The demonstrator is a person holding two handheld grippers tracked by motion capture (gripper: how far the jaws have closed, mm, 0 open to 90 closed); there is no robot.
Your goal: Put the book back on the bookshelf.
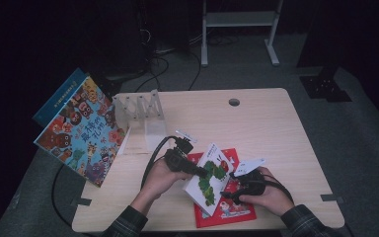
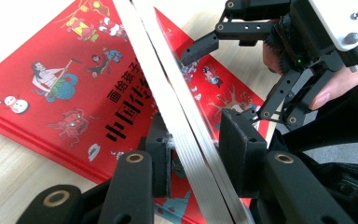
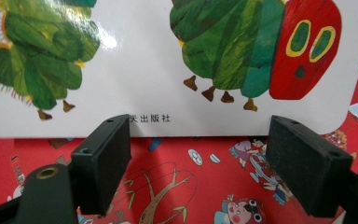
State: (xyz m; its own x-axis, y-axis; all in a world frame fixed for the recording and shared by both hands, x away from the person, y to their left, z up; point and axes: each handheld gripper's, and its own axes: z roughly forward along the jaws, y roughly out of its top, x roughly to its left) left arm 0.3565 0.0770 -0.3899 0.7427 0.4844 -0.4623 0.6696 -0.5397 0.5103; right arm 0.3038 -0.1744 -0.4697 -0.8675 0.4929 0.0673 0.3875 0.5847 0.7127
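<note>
High view, left gripper (image 1: 203, 173) clamped on tilted caterpillar book (image 1: 208, 178), right gripper (image 1: 231, 188) level, jaws wide.

Both forearms come in from the near edge, in plaid sleeves, wrists low over the bench. The left hand (image 1: 160, 174) wraps around the body of its hand-held gripper (image 1: 203, 173), which points across toward the person's right, its cable looping back behind the wrist. In the left gripper view its two black pads (image 2: 161, 156) stand close on either side of something thin and tilted, the left pad touching it. The right hand (image 1: 269, 195) cups the right hand-held gripper (image 1: 228, 183) from behind, aimed toward the left one. Its jaws stand wide apart, nothing between the pads (image 3: 103, 165).
</note>
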